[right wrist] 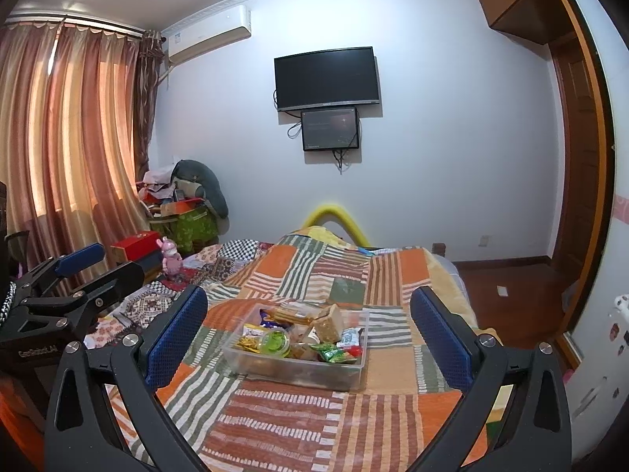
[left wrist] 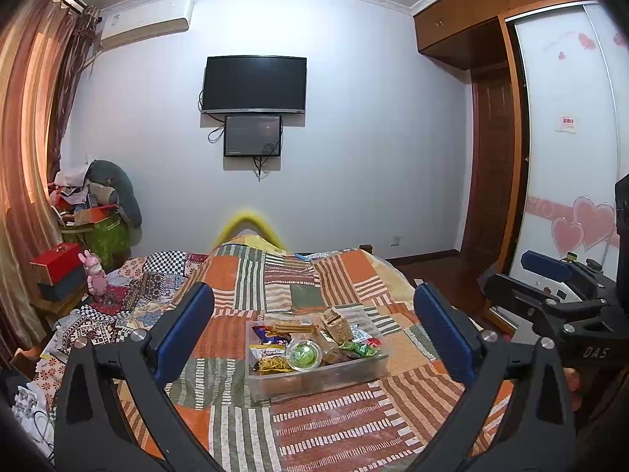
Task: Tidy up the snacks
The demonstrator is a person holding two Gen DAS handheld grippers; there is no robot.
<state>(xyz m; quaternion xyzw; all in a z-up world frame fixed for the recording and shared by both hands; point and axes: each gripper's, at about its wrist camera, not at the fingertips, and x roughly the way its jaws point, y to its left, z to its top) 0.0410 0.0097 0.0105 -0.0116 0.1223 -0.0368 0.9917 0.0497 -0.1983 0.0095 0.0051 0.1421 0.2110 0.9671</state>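
While both grippers' jaws hang spread and empty, the clear plastic snack bin (left wrist: 314, 373) on the patchwork quilted bed (left wrist: 298, 283) looks filled, so I judge sorting done or needing a fresh reach.

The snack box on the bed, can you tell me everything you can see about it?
The snack box is a clear plastic bin, rectangular, low-walled and open on top, with no lid in view. It sits flat on the striped patchwork blanket, touching only that. Snacks are heaped inside: a round green-topped cup, a green packet, biscuits and wrapped bars. Both grippers are open and clear of it.
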